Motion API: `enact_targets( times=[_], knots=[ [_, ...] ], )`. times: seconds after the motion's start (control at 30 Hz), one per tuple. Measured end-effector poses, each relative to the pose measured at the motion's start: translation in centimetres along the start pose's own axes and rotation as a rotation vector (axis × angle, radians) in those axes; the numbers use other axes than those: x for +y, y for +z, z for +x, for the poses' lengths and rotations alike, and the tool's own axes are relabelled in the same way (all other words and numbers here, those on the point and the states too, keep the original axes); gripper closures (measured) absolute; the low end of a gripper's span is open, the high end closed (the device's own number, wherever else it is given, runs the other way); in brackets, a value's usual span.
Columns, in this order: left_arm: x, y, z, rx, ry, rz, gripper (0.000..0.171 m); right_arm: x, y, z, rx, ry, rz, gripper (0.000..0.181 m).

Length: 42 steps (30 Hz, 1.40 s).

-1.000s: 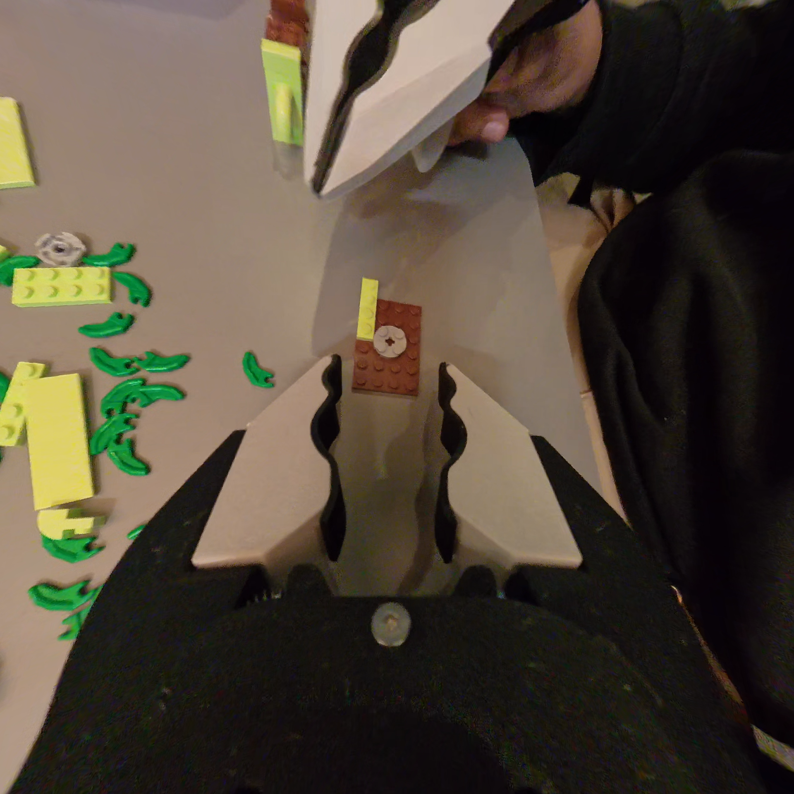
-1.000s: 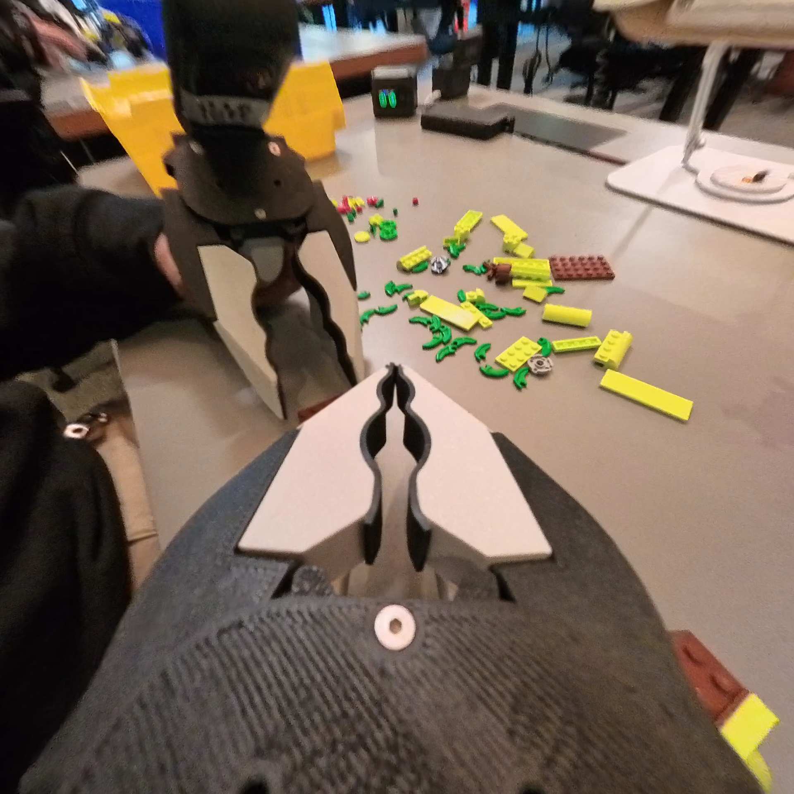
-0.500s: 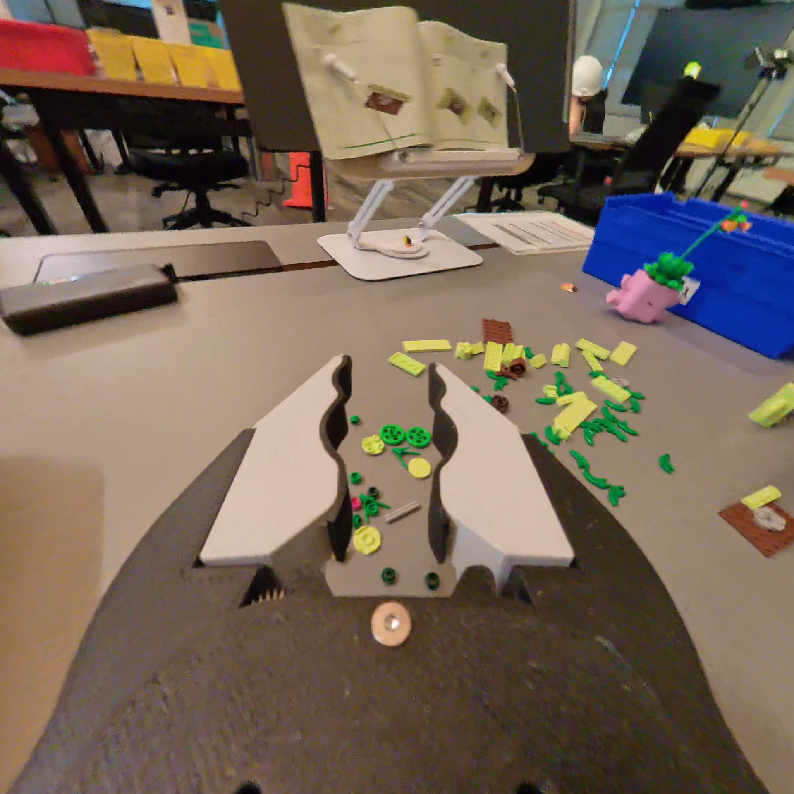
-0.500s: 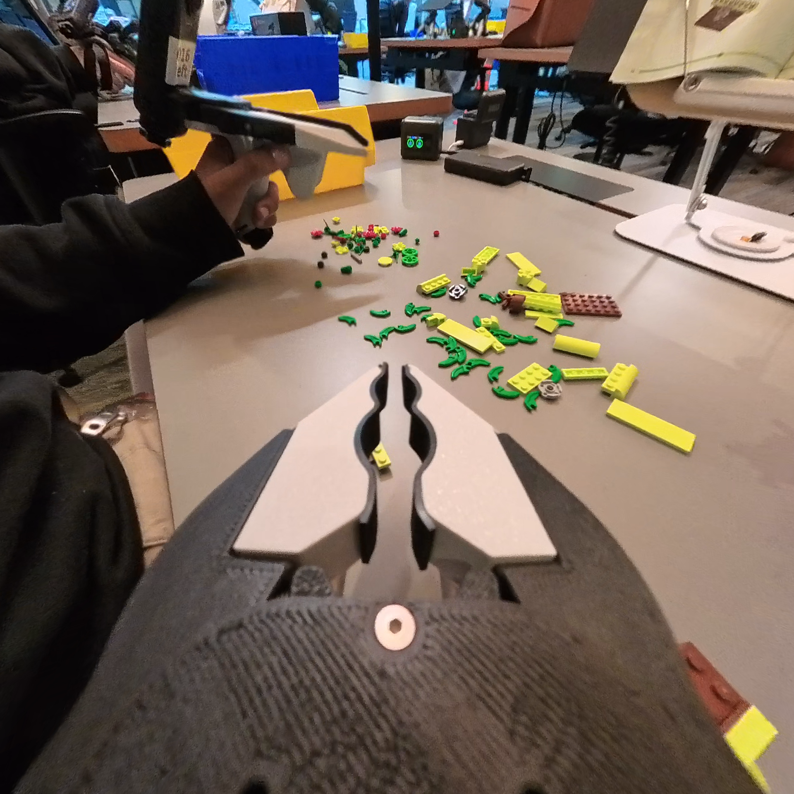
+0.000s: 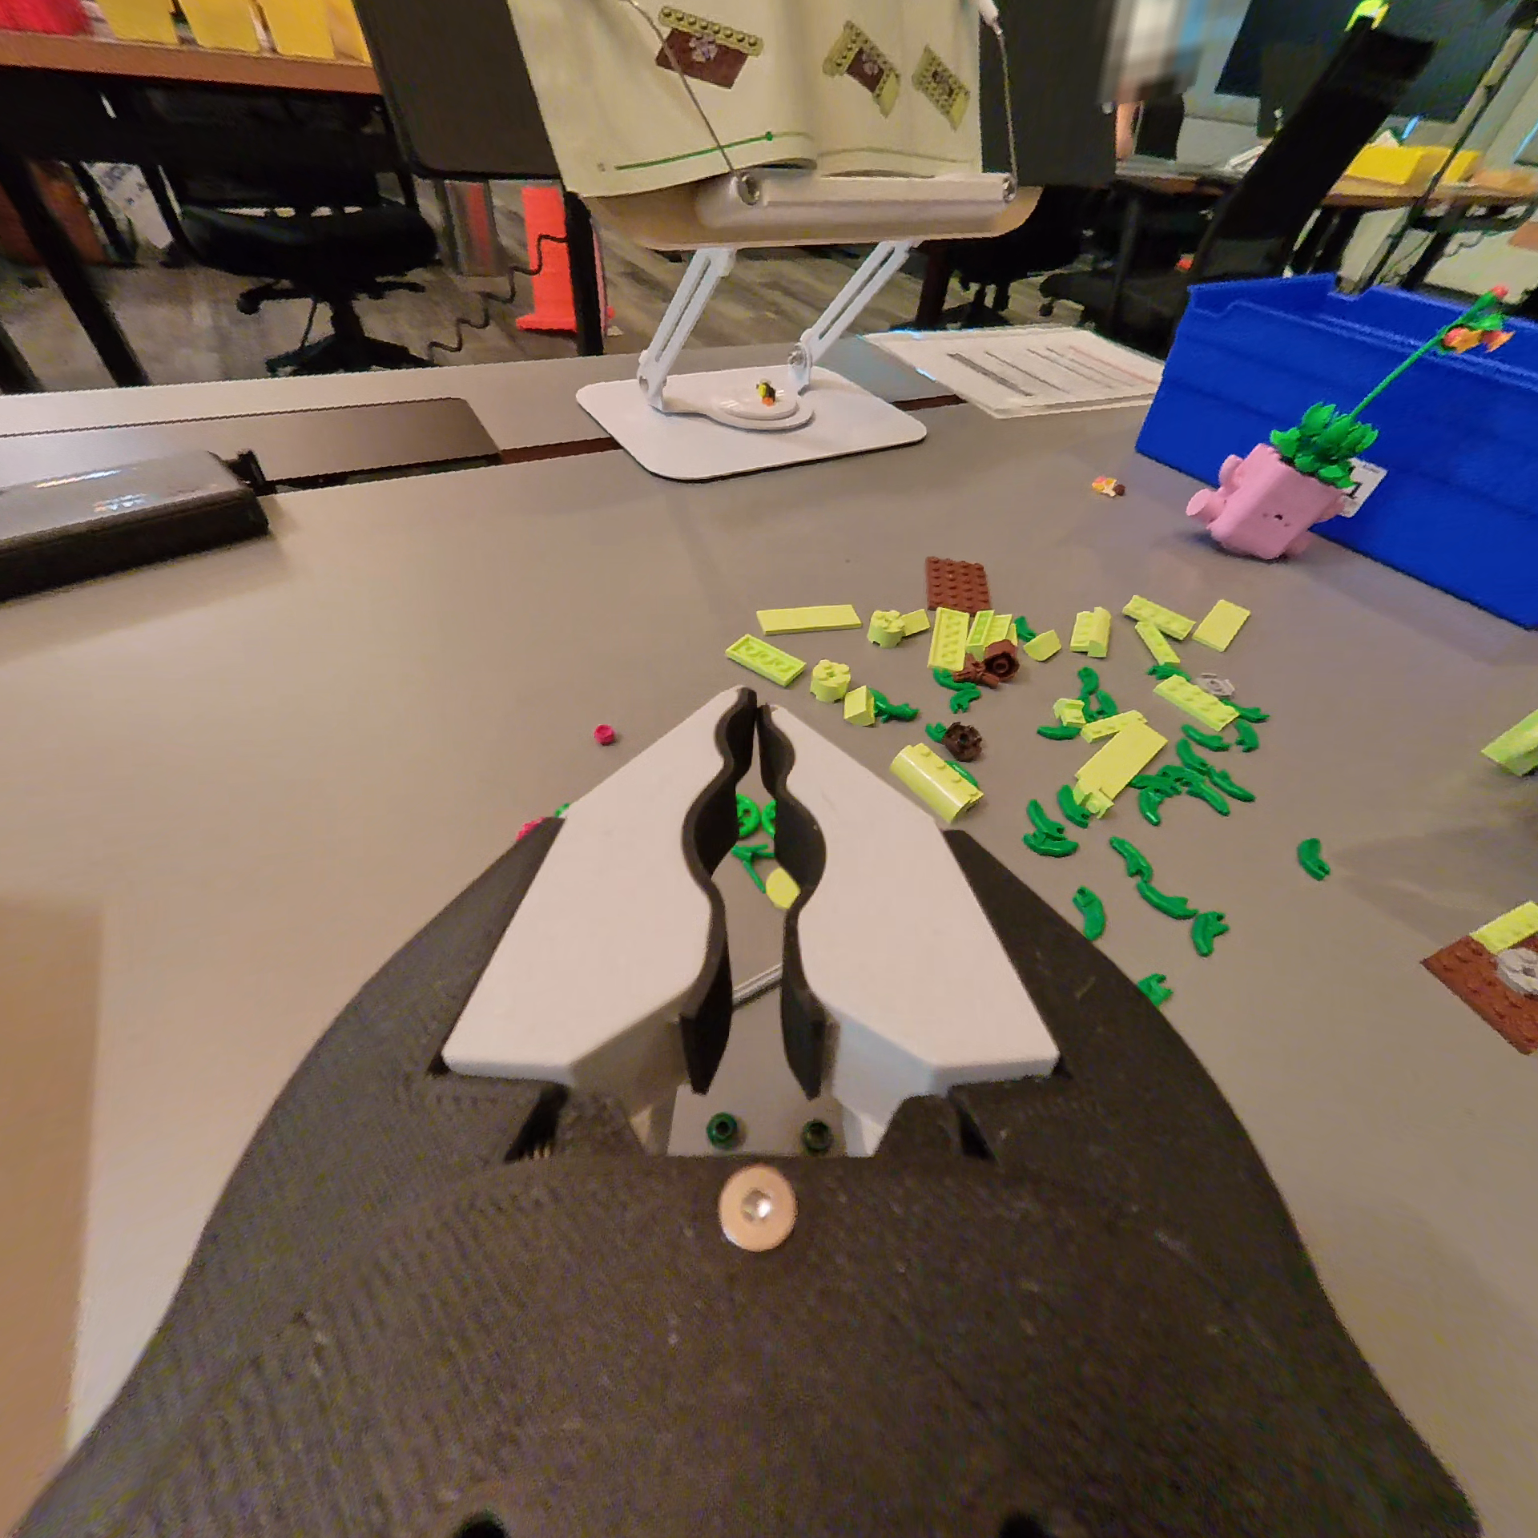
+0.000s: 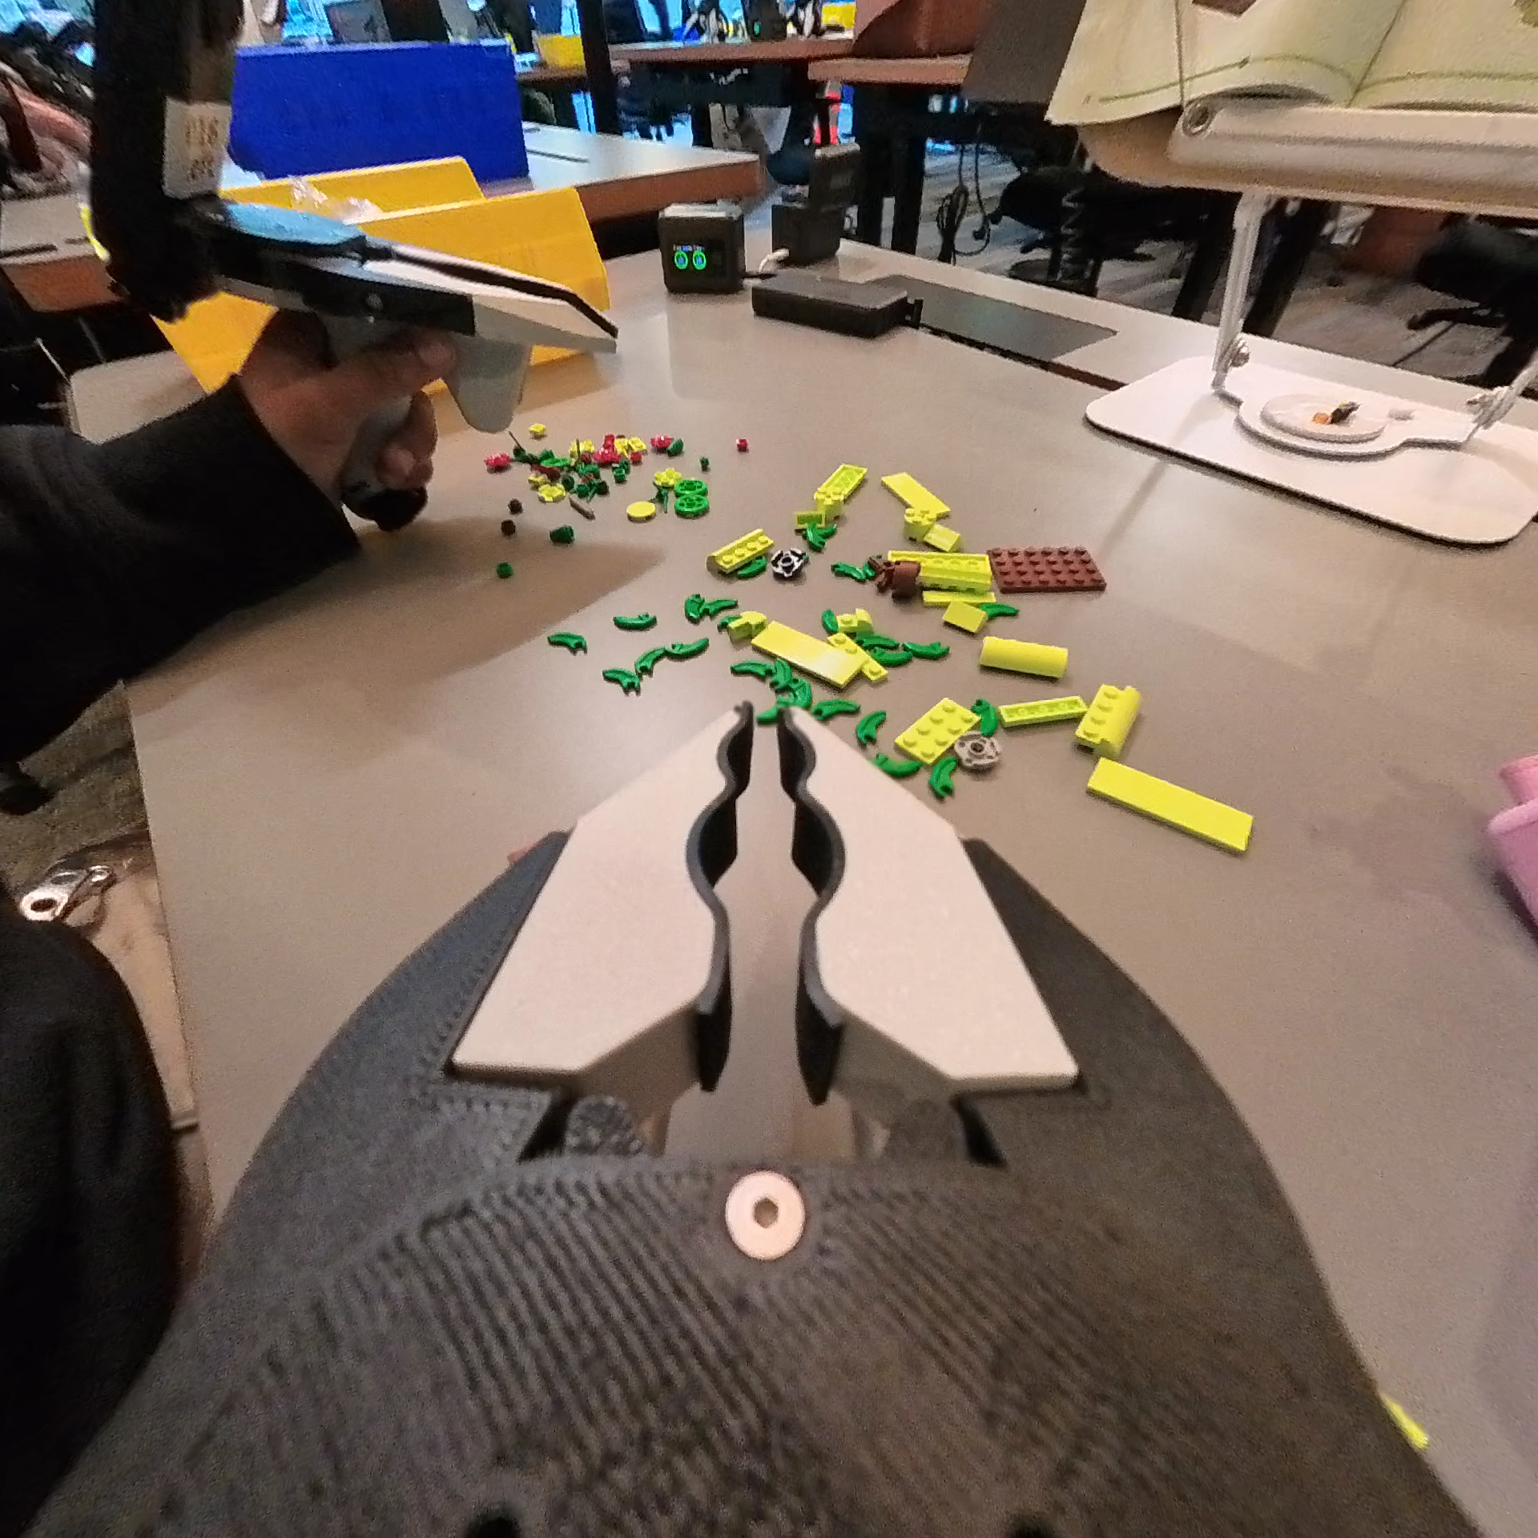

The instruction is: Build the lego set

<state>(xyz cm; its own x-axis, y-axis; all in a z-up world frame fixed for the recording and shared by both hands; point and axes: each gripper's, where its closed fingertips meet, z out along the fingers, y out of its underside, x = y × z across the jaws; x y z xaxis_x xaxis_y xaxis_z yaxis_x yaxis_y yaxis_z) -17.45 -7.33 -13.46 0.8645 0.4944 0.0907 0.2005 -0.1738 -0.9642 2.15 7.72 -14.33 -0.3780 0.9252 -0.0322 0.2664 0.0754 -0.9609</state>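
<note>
The left gripper [image 5: 756, 714] hovers above the grey surface [image 5: 333, 707] with its fingers [image 5: 649, 874] clenched tip to tip and nothing between them; small green rings and a yellow round tile lie on the surface below the gap. The right gripper [image 6: 764, 722] has its fingers [image 6: 907, 907] nearly together, a thin slit between the tips, grasping nothing. The lego pieces [image 6: 865, 632] lie scattered ahead of both: lime plates, green leaf bits and a brown studded plate [image 6: 1046, 570], with a cluster of tiny red, yellow and green parts [image 6: 599, 470] near the hand [image 6: 349, 416] that holds the left gripper. A partly built brown plate [image 5: 1490, 982] with a lime strip lies at the right edge of the left wrist view. An open booklet [image 5: 749, 83] rests on a white stand [image 5: 749, 416] beyond.
</note>
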Motion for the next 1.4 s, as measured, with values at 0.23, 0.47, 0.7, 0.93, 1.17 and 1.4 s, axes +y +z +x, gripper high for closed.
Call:
enact_targets(
  times=[0.23,0.47,0.7,0.93,1.17,1.4],
  knots=[
    [-0.1,0.2,2.5,0.124,0.029,0.013,0.157,-0.4,-0.2,-0.2,-0.015,-0.01,0.029,0.178],
    [0.4,0.7,3.9,0.154,0.12,-0.014,0.156,-0.8,-0.6,-0.5,-0.023,-0.032,0.061,0.178],
    [0.5,3.9,11.9,0.576,-0.01,-0.174,0.166,-0.8,-0.4,-0.2,-0.043,0.01,0.06,0.177],
    [5.2,9.8,14.0,0.704,0.349,-0.613,0.167,-1.6,-1.2,-0.8,-0.039,-0.052,0.133,0.177],
    [6.7,10.3,14.7,0.751,0.464,-0.675,0.161,-2.8,-2.8,-0.9,0.015,-0.108,0.253,0.177],
    [6.8,9.7,15.1,0.772,0.487,-0.676,0.156,-2.9,-3.2,-1.0,0.022,-0.107,0.272,0.179]
  ],
)
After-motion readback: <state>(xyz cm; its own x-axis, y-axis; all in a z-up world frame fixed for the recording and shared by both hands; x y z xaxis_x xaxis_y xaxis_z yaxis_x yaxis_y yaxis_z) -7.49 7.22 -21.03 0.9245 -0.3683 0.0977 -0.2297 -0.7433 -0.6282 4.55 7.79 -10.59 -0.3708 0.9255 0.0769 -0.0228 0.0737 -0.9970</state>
